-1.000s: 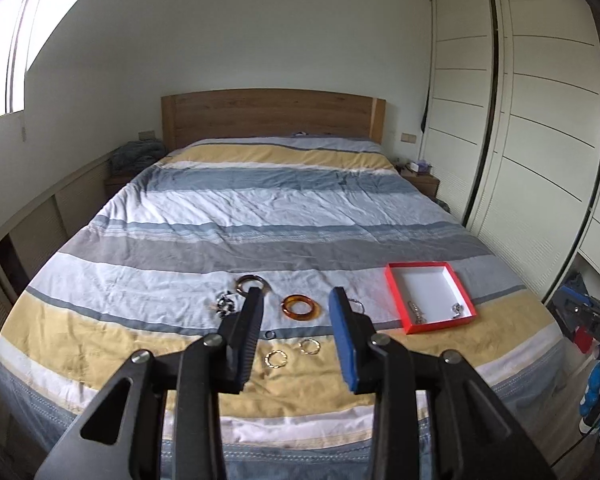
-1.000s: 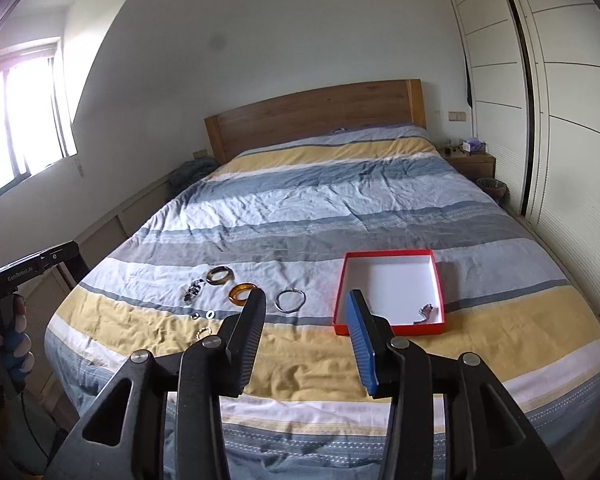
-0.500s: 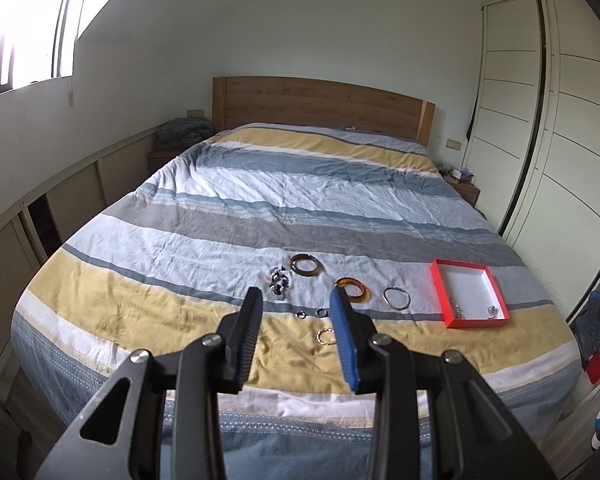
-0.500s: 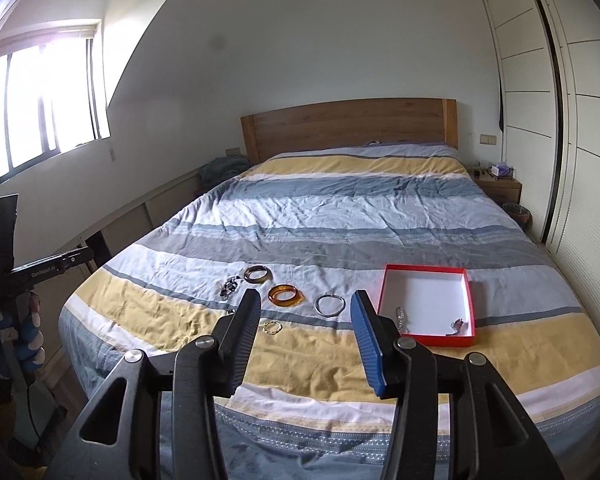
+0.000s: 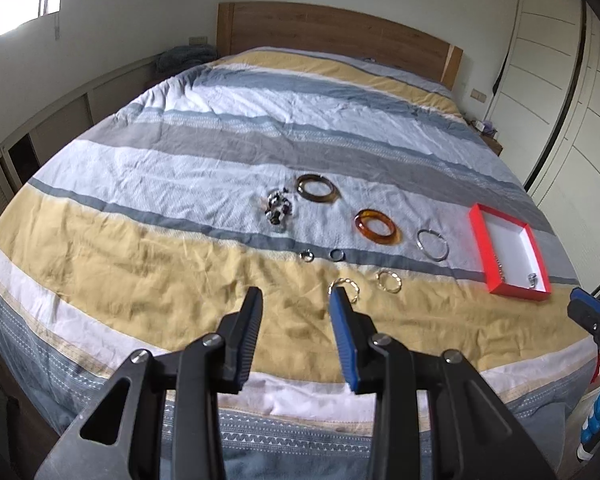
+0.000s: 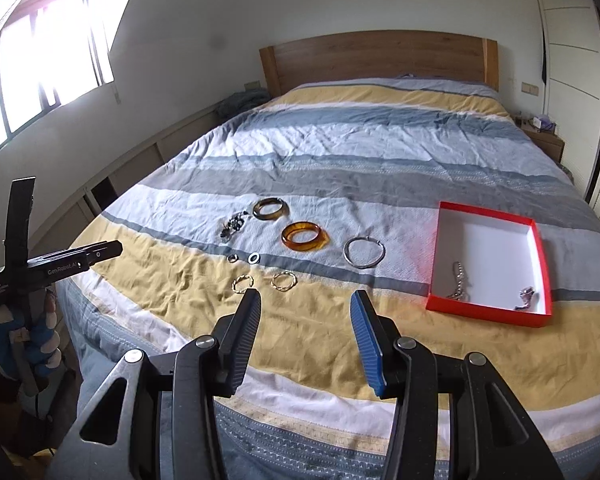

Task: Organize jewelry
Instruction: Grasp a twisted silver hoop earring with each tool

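Jewelry lies on the striped bed cover: a dark bangle (image 5: 315,189) (image 6: 271,208), an amber bangle (image 5: 377,227) (image 6: 303,235), a thin silver bangle (image 5: 432,244) (image 6: 364,253), a dark beaded piece (image 5: 278,205) (image 6: 233,225), two small rings (image 5: 321,255) (image 6: 243,258) and two gold hoops (image 5: 388,281) (image 6: 283,281). A red box (image 5: 480,240) (image 6: 436,264) with a white inside holds a chain (image 6: 459,283) and a small piece (image 6: 525,294). My left gripper (image 5: 296,300) and right gripper (image 6: 305,304) hover open and empty over the bed's near edge.
The bed (image 5: 180,264) (image 6: 380,340) has a wooden headboard (image 5: 332,32) (image 6: 376,56). White wardrobes (image 5: 556,92) stand on the right, a window (image 6: 40,56) and low cabinets on the left. The other gripper and a gloved hand (image 6: 24,332) show at the right wrist view's left edge.
Both grippers have dropped toward the bed and tilted down, so the jewelry and red box look closer and larger. Both sets of jaws stay empty.
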{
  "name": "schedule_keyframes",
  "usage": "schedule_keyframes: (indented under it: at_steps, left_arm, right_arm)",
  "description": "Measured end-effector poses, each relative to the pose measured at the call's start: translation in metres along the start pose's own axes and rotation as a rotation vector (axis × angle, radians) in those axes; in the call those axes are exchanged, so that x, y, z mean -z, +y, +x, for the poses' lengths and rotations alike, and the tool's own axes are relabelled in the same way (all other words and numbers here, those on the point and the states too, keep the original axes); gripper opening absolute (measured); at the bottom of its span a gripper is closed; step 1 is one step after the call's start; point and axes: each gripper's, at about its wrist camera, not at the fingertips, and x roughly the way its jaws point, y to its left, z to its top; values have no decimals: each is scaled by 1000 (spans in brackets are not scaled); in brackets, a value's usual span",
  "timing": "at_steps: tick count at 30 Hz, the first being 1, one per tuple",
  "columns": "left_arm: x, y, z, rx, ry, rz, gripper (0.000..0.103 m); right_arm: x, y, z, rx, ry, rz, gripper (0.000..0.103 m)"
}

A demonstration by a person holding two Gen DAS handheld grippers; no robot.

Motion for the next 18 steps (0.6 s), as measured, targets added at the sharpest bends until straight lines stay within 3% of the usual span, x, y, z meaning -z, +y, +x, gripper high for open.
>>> schedule_keyframes:
  at_steps: [8,18]
  left_arm:
    - [12,-8,96,43,125,-17,32]
    - [6,-26,169,117,204,-2,27]
  right_arm:
    - [-3,-7,108,-45,141,-21,39]
    - [-10,0,218,-142,247,-37,34]
